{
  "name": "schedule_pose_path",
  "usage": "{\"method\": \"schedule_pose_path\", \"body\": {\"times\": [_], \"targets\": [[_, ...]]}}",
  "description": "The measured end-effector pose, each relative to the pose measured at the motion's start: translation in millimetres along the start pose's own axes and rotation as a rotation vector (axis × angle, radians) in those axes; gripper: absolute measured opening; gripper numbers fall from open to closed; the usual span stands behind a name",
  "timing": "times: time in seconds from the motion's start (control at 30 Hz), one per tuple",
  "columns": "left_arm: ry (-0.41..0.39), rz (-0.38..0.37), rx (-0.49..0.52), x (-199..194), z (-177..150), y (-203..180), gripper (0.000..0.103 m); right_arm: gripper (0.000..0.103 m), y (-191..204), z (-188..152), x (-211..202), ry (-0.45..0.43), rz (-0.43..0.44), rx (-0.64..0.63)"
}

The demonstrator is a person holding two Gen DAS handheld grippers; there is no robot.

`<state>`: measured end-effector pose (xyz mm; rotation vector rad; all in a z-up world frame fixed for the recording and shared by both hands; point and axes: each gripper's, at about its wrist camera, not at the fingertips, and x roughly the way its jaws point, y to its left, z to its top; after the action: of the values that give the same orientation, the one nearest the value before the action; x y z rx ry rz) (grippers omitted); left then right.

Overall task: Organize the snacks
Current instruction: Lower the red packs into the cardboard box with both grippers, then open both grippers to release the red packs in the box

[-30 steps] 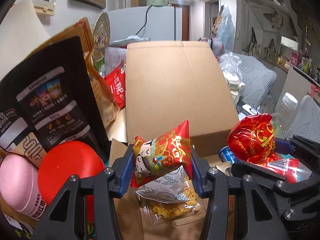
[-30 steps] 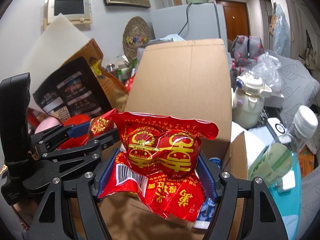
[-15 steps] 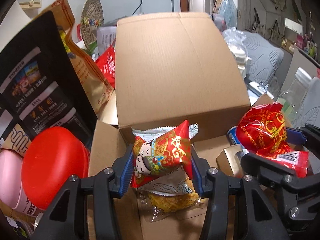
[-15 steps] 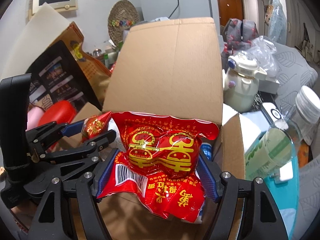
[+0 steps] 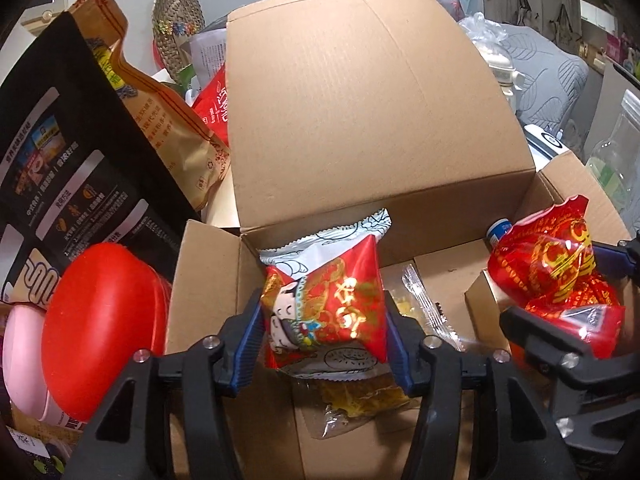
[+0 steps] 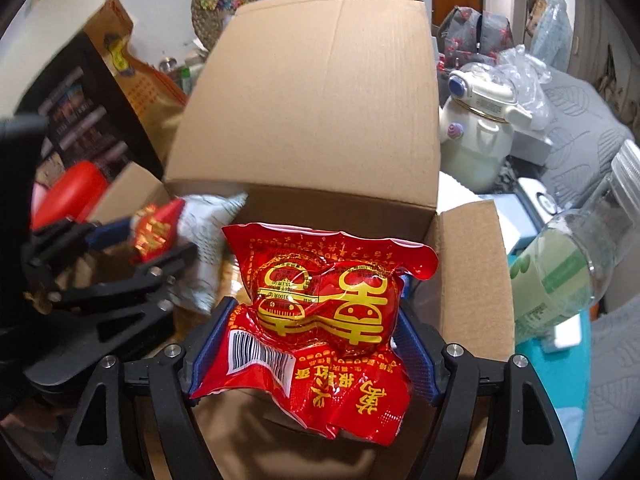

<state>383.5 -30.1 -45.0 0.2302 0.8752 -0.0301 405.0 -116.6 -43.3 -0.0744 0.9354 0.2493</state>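
My left gripper (image 5: pixel 324 320) holds a small red snack packet (image 5: pixel 328 304) with a cartoon figure, low over the left side of the open cardboard box (image 5: pixel 208 280). Its jaws are opening, and the blue pads still touch the packet. To its right, my right gripper (image 6: pixel 316 320) grips a larger red packet (image 6: pixel 328 300) with gold characters over the box's right side; its jaws are easing open too. Under the left packet lie a white snack packet (image 5: pixel 332 240) and a clear packet of yellow snacks (image 5: pixel 360 400). The left gripper (image 6: pixel 156 240) also shows in the right wrist view.
The tall back flap (image 6: pixel 320 100) of the box stands upright. A red-lidded pink container (image 5: pixel 104 320), a black bag (image 5: pixel 60 160) and a tan bag (image 5: pixel 160 112) crowd the left. A plastic bottle (image 6: pixel 580 264) and a white jug (image 6: pixel 476 136) stand right of the box.
Both grippers have sunk toward the box and tipped downward, each still carrying its red packet. More of the inside of the box shows now.
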Motion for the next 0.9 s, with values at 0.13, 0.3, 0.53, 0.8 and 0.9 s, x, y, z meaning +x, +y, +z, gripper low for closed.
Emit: {"method": "schedule_pose_path", "body": {"times": [0.13,0.3,0.53,0.8,0.9], "targets": [[0.014,0.010,0.003,1.6,0.8,-2.1,0.058,0.078,0.4,-0.7,3.7,0.016,-0.030,-0.010],[0.026,0.012,0.002,4.8,2.3,-6.3,0.065,0.078,-0.6,-1.0,-1.2,-0.003,-0.086,-0.026],[0.020,-0.015,-0.021,2.3,4.2,-1.6,0.065,0.078,-1.4,-0.8,-2.6,-0.007,-0.089,-0.027],[-0.032,-0.016,-0.055,-16.3,5.9,9.9,0.065,0.078,2.5,-0.2,-14.7,-0.039,-0.051,-0.023],[-0.049,-0.009,-0.067,-23.1,6.4,14.6,0.065,0.078,3.1,0.8,-19.6,-0.051,-0.041,-0.018]]}}
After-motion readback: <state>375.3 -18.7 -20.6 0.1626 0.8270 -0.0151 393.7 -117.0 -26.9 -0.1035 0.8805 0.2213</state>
